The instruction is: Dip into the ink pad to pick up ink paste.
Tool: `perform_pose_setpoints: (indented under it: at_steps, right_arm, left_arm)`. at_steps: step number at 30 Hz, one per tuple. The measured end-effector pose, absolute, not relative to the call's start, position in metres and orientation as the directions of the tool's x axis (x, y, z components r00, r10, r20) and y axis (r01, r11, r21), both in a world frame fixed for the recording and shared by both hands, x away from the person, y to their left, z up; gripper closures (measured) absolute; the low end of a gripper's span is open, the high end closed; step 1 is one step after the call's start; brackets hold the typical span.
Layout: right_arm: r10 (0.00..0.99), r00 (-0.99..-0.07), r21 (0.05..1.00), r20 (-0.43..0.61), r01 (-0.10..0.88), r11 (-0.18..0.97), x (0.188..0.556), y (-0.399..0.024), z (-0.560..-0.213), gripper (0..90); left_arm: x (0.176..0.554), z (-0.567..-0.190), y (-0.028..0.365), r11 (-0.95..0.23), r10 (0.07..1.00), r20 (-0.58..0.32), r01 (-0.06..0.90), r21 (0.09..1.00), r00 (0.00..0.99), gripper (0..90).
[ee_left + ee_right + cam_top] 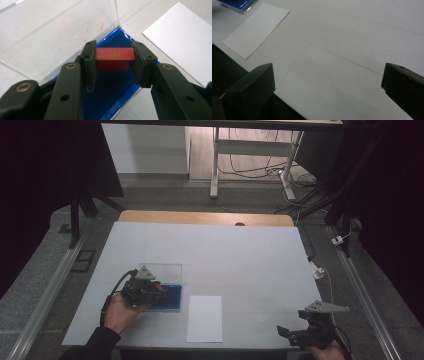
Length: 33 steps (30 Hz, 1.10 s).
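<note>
Over the blue tray, the left gripper [114,58] holds a small red block [114,57] — squeezed from both ends.

At the left side of the table [260,255], the left gripper [150,292] is down inside the blue tray [117,92], whose clear lid [57,32] stands up behind it. Its two black jaws press on the short ends of the red block, so the long side of the block runs straight across from one jaw to the other, with a gold mark on the face we can see. Next over lies a white card [204,318], flat and just beside the tray. Far at the right, the right gripper [295,336] waits with its jaws wide apart and nothing between them — well away from the block. I think the left hand is the one to lift the block, maybe toward the card.
</note>
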State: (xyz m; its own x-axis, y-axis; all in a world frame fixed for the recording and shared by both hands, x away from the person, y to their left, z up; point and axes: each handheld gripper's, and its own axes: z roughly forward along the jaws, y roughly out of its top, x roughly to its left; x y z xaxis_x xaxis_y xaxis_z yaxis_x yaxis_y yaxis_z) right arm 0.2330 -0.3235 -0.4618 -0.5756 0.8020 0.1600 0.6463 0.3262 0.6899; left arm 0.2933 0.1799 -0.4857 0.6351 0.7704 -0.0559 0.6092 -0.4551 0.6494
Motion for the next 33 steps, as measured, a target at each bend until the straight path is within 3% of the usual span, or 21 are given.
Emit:
perform_pose_setpoints:
  at_steps: [23,30,33]
  right_arm:
    - [0.802,-0.576,0.689,0.158,0.646,0.328,0.233,-0.324,-0.462,0.0]
    - [0.802,-0.576,0.689,0.159,0.646,0.328,0.232,-0.324,-0.462,0.0]
    - [0.801,-0.578,0.69,0.157,0.645,0.33,0.232,-0.323,-0.462,0.0]
  left_arm:
    - [0.302,-0.499,0.175,-0.459,0.788,-0.075,0.663,0.591,0.612,58.4]
    - [0.295,-0.5,0.164,-0.507,0.788,0.019,0.632,0.586,0.615,58.6]
    - [0.295,-0.5,0.165,-0.502,0.79,0.015,0.633,0.589,0.613,58.7]
